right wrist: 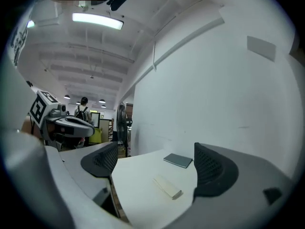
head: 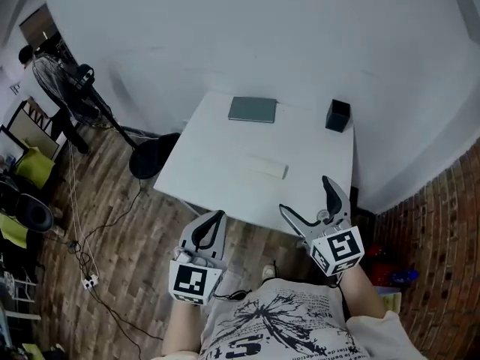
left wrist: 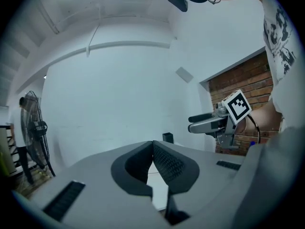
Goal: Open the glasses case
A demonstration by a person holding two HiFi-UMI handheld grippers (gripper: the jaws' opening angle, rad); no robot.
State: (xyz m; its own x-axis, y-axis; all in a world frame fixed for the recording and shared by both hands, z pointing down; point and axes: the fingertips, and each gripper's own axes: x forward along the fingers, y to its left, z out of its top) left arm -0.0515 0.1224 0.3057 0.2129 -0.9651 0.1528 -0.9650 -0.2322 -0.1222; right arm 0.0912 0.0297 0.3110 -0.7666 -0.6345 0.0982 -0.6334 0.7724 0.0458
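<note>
**Both grippers off the case, left one closed, right one spread**

The left gripper (left wrist: 152, 146) has its two ribbed jaws pressed together at the tips, with nothing between them. It hangs by the person's chest, over the wooden floor (head: 127, 231) and short of the table's near edge. The right gripper (right wrist: 155, 164) has its jaws wide apart and empty. From the head view it sits at the near right corner of the white table (head: 217, 167).

The glasses case (head: 265, 168), a pale oblong, lies flat near the middle of the table, well apart from both grippers. In the right gripper view it shows in the gap between the jaws.

Past it, by the far edge, lies a flat grey book (head: 253, 109), and a small black box (head: 338, 115) stands at the far right corner. A standing fan (head: 71, 81) is off to the left.
</note>
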